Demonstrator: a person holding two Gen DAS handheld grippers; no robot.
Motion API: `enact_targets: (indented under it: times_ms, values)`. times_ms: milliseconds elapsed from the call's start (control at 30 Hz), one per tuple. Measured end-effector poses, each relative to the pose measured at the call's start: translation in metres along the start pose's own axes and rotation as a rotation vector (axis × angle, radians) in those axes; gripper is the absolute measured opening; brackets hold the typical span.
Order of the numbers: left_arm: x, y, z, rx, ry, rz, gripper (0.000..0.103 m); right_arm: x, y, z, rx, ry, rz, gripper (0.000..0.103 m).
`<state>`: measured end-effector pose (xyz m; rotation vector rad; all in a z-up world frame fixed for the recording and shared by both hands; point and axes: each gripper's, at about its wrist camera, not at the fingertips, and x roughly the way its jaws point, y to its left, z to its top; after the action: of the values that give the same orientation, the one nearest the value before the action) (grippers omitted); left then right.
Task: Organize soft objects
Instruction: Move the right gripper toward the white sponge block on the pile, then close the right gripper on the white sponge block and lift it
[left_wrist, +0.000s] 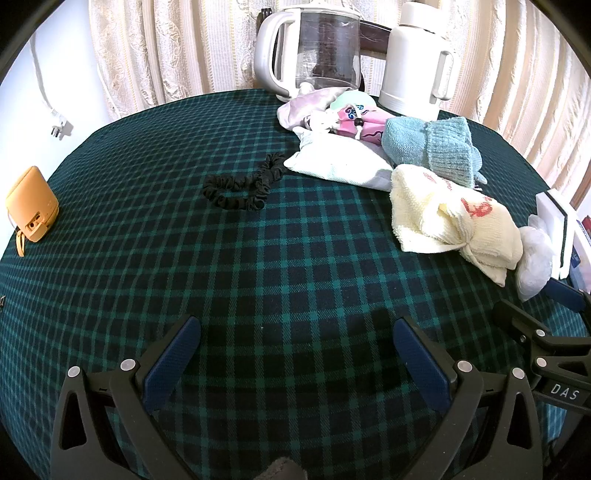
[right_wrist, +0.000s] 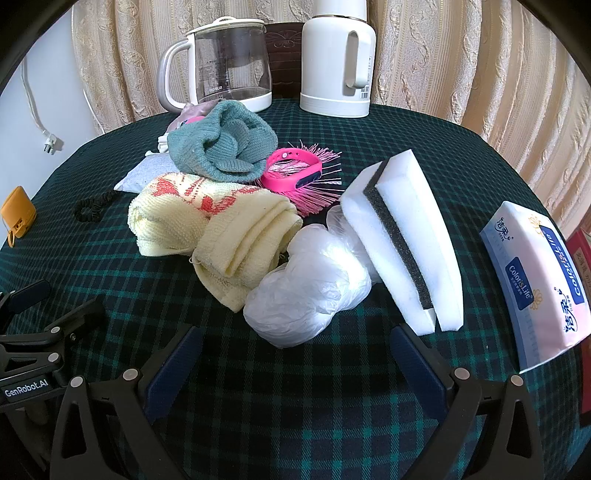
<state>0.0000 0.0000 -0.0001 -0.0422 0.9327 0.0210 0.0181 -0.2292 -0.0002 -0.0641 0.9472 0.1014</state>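
Plaid tablecloth (right_wrist: 332, 387), sponge (right_wrist: 406, 236) lengthwise away.

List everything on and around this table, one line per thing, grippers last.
tablecloth: 1, green plaid, covers table
scrunchie: 1, black, left of pile
knit cloth: 1, teal, atop pile
towel: 1, cream with red print, pile front
plastic bag: 1, clear, beside sponge
sponge: 1, white with dark layer, right
wristband: 1, pink, behind towel
tissue pack: 1, blue-white, far right
glass kettle: 1, back
white kettle: 1, back
speaker: 1, orange, left edge
left gripper: open
right gripper: open
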Motion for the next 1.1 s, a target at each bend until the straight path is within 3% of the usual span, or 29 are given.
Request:
enact_targets:
  times_ms: [867,1100]
  values:
    - [0.0,0.0,0.0,0.0,0.0,0.0,0.103,0.0013,-0.0015,-0.0035,-0.011,0.0,0.008,0.103]
    - [0.0,0.0001,0.0001,0.001,0.0,0.0,0.103,0.002,0.0014,0.0018,-0.06,0.045,0.042,0.103]
